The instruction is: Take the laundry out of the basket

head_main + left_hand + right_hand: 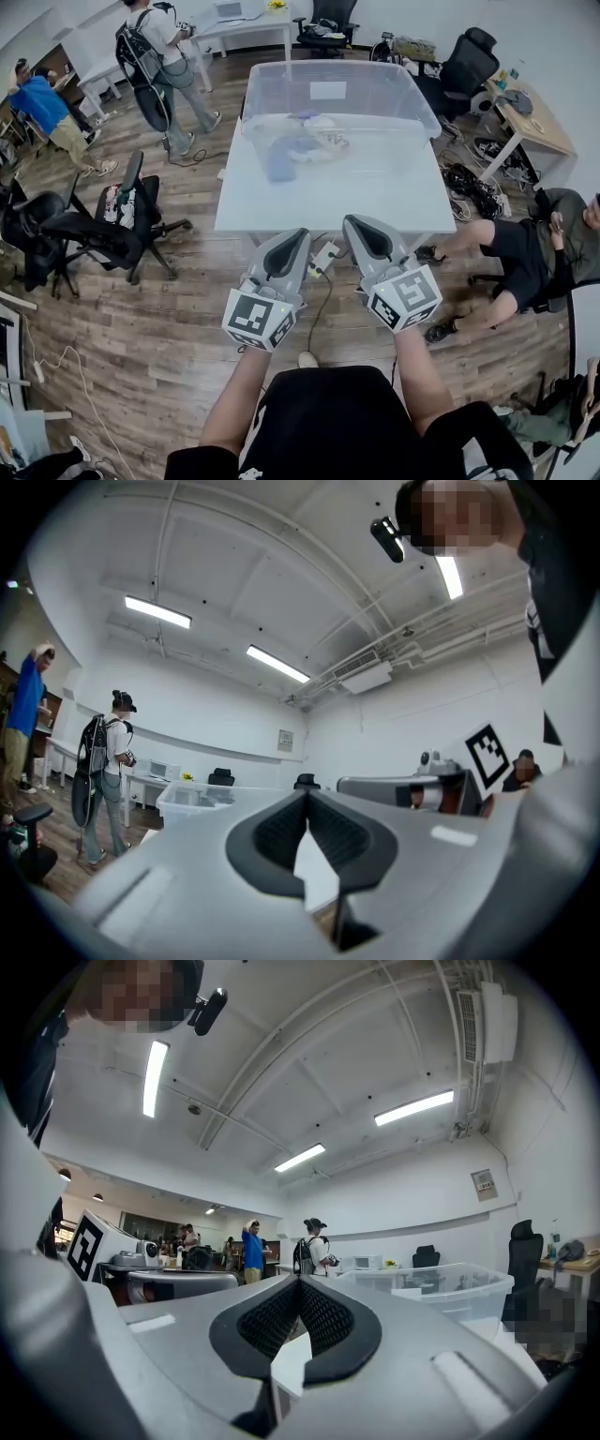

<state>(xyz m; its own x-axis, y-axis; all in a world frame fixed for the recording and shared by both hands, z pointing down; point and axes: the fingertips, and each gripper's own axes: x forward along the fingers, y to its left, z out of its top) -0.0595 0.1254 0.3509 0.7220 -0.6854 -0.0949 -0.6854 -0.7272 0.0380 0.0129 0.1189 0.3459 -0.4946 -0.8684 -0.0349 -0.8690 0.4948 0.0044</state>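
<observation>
A clear plastic basket (339, 101) stands on the far half of a white table (281, 211). Inside it lies laundry: a blue cloth (281, 155) and some pale pieces (321, 131). My left gripper (300, 234) and right gripper (351, 223) hover side by side at the table's near edge, well short of the basket. Both are shut with nothing between the pads. In the left gripper view the jaws (306, 795) meet at the tips, and the basket (192, 803) shows far off on the left. The right gripper (300, 1281) view shows the basket (455, 1293) to the right.
A white power strip (323, 259) with a cable hangs at the table's front edge. Black office chairs (103, 230) stand left of the table. One person sits on the floor at right (525, 258), and others stand at the back left (164, 56). Cables (473, 187) lie right of the table.
</observation>
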